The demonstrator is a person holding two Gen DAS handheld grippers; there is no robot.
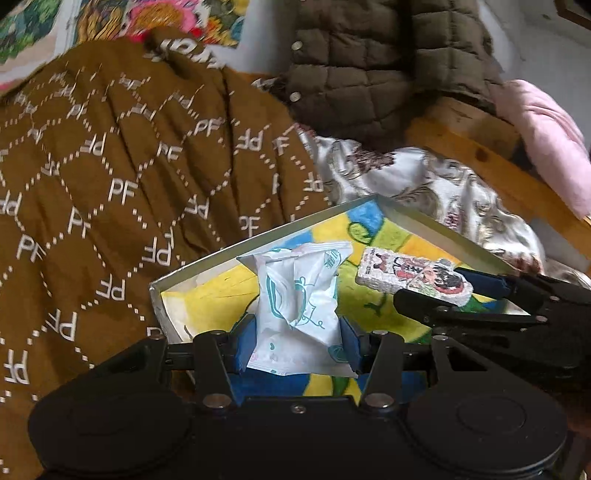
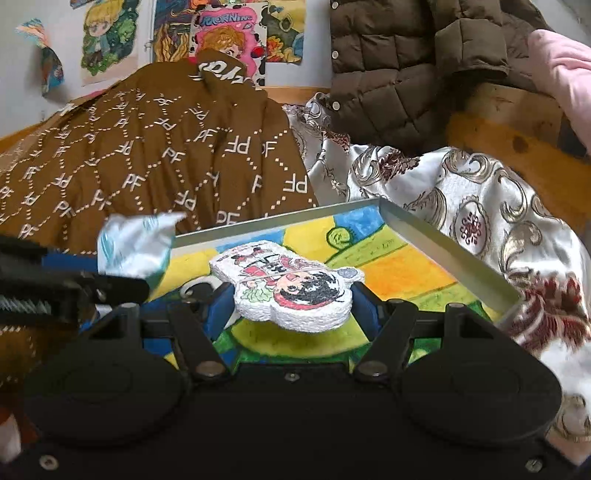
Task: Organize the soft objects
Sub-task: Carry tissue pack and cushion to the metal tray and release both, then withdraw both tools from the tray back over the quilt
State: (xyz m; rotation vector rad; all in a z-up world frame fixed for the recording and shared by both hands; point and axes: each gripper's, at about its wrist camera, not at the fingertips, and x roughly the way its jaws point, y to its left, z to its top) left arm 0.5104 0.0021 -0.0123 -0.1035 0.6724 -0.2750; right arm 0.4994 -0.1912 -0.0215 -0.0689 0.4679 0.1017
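My left gripper [image 1: 297, 341] is shut on a crumpled white tissue pack [image 1: 301, 295] with teal print and holds it over the near left part of a shallow box [image 1: 436, 230] with a painted yellow, blue and green floor. My right gripper [image 2: 291, 302] is shut on a flat white foam cartoon figure [image 2: 288, 286] and holds it just above the box floor [image 2: 402, 269]. In the left wrist view the figure [image 1: 413, 275] and the right gripper [image 1: 476, 291] show at right. In the right wrist view the tissue pack [image 2: 135, 245] shows at left.
A brown blanket with "PF" print [image 1: 110, 192] lies left of the box. A patterned silver cloth [image 2: 461, 206] lies to its right. A brown quilted jacket [image 1: 369, 66] and a pink cloth [image 1: 546, 136] rest on a wooden frame [image 1: 491, 166] behind. Drawings [image 2: 221, 29] hang on the wall.
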